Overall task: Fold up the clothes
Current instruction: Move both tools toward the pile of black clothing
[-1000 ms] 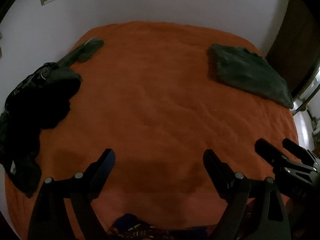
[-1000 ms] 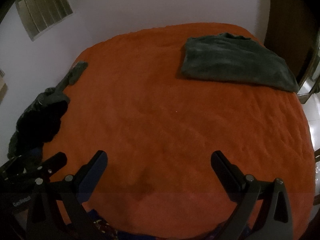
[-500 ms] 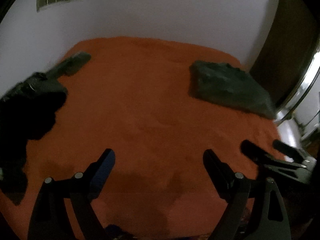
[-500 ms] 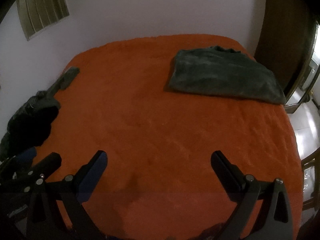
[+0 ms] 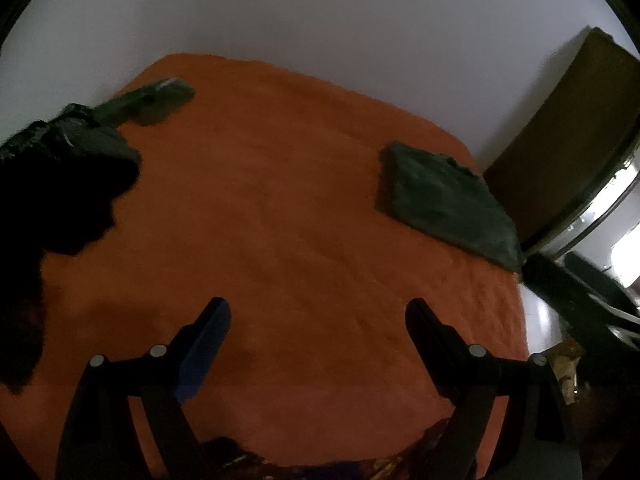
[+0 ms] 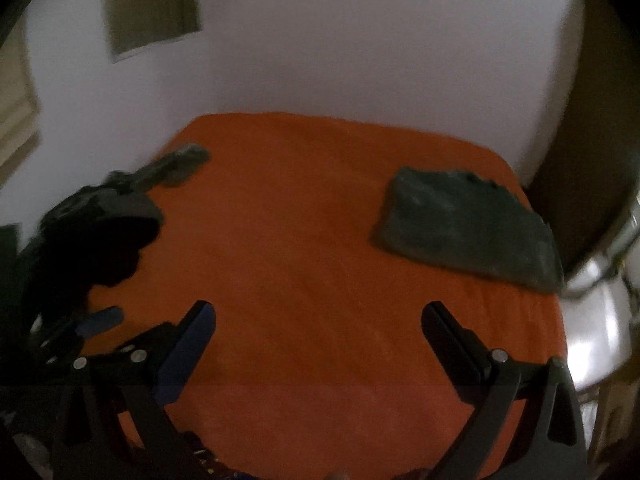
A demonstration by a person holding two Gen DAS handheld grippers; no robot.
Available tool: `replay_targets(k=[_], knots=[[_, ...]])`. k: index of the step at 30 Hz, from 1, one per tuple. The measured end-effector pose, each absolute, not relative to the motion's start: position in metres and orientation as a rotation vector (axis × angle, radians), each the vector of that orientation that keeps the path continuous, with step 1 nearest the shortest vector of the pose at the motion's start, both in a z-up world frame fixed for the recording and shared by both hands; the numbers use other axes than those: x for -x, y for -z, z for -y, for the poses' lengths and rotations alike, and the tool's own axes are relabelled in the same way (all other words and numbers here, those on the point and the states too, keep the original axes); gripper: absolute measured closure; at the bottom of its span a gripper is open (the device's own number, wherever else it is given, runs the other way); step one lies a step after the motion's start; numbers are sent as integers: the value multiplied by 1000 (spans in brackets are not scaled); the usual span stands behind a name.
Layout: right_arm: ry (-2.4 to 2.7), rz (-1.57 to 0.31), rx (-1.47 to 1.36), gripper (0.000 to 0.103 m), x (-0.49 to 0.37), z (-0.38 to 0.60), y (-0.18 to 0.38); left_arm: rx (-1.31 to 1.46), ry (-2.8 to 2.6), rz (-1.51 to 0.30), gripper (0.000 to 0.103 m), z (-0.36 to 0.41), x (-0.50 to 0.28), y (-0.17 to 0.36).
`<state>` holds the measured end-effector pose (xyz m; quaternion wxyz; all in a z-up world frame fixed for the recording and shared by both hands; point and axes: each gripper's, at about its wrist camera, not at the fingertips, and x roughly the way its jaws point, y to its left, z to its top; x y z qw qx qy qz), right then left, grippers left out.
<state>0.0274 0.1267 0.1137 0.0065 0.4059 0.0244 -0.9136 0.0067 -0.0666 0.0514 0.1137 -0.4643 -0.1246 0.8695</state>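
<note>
A folded dark green garment [image 5: 444,204] [image 6: 468,222] lies at the far right of the orange bed [image 5: 280,220] [image 6: 304,240]. A heap of dark, unfolded clothes [image 5: 64,184] [image 6: 88,236] sits at the left edge, with a grey-green piece [image 5: 152,102] [image 6: 176,166] trailing behind it. My left gripper [image 5: 318,318] hangs open above the near part of the bed, holding nothing. My right gripper [image 6: 318,320] is open too, empty, above the same near area. In the left wrist view the right gripper shows at the far right; in the right wrist view the left gripper's blue-tipped finger [image 6: 100,320] shows at the left.
A white wall runs behind the bed, with a window [image 6: 152,4] high on the left. A dark wooden door [image 5: 560,132] stands at the right, beside a shiny metal rail [image 5: 600,208]. A patterned fabric [image 5: 340,468] lies under the grippers at the near edge.
Both grippers have pulled back and tilted up from the bed, so more wall shows and the clothes look farther away. Both stay open and empty.
</note>
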Motion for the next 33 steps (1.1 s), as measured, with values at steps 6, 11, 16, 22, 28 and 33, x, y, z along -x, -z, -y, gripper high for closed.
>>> replay_targets(k=[6, 11, 16, 22, 28, 33], knots=[[2664, 135, -1309, 0, -32, -103, -148, 1325, -2409, 474, 14, 93, -8, -80], [2684, 74, -1330, 0, -24, -84, -152, 1304, -2425, 371, 12, 98, -17, -90], [2760, 6, -1332, 0, -5, -69, -145, 1332, -2464, 332, 12, 106, -5, -82], [2959, -83, -1331, 0, 7, -64, -124, 1347, -2555, 288, 12, 127, 6, -69], [2821, -27, -1319, 0, 18, -34, -90, 1330, -2632, 365, 12, 168, 12, -51], [2751, -30, -1235, 0, 29, 0, -58, 1313, -2663, 384, 12, 202, 19, -31]])
